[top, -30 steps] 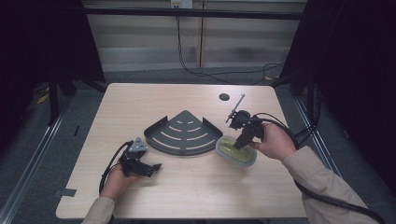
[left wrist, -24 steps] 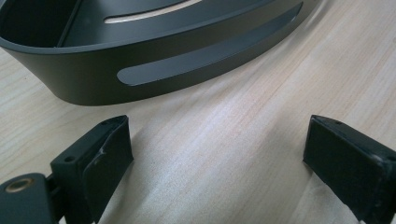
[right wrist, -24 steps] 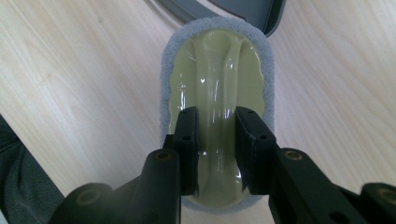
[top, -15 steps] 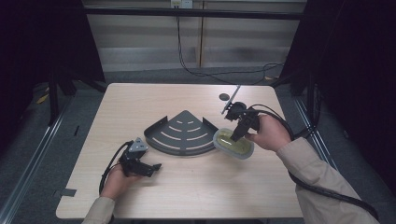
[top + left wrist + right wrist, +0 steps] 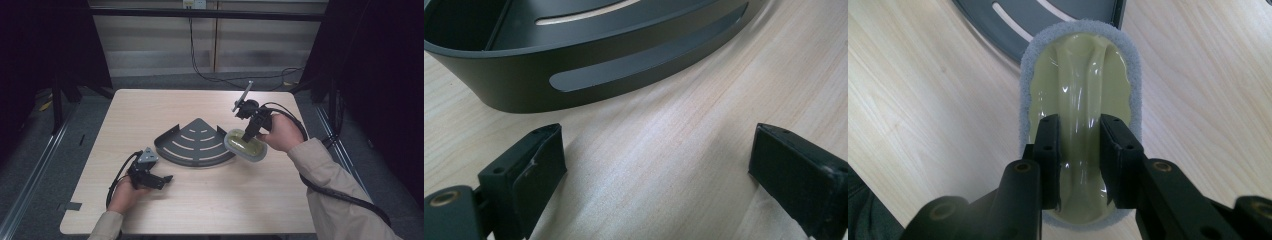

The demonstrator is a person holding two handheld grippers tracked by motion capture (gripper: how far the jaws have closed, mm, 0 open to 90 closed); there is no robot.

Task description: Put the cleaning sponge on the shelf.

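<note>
Since the earlier frames my right gripper (image 5: pixel 248 131) has carried the scrubbing pad (image 5: pixel 245 145) leftward to the right corner of the corner shelf tray (image 5: pixel 194 144); my left gripper (image 5: pixel 159 180) has not shifted.

Near: left gripper rests low on the pale wood-grain table (image 5: pixel 150 112) at the front left, jaws wide apart with only bare table between them. In the left gripper view the tray's curved front wall (image 5: pixel 589 65) is smooth dark grey with one long rounded slot.

Middle: right gripper (image 5: pixel 1079 155) is clamped on the raised central ridge of the pad (image 5: pixel 1079 75). Pad is oval, with a glossy yellow-green moulded top and a fuzzy grey-blue rim.

Farther: the tray (image 5: pixel 1048 15) is a quarter-round fan with arc-shaped slots in its floor. The pad overlaps its corner in both views; contact cannot be judged.
</note>
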